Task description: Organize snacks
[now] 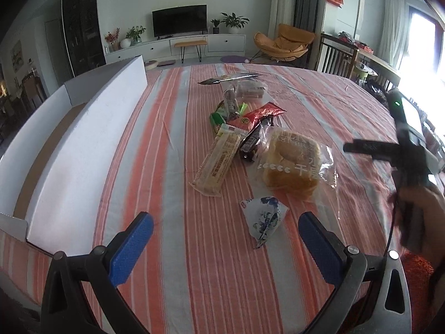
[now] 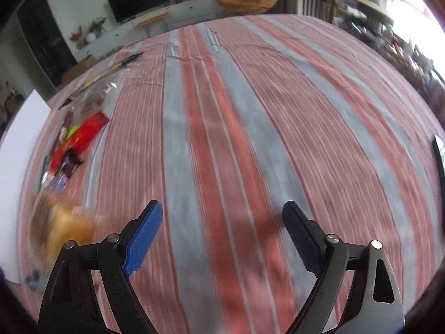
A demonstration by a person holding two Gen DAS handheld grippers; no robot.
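Your left gripper hangs over the striped tablecloth with its blue pads spread wide and nothing between them. Your right gripper is likewise spread and empty, aimed at bare cloth; its view is smeared, so little detail can be trusted there.

Nothing looks sorted yet. The snacks lie in a loose heap ahead of your left gripper: the small blue-and-white flowered packet just ahead of the right pad, the bagged bread beyond it, the long beige wafer pack to the left of the bread, then a dark bar, a red packet, green wrappers and a clear bag farther out.

The white cardboard box lies far to your left gripper's left. What shows of its inside looks empty, though part is hidden behind the wall. By that judgement, every packet remains to be moved.
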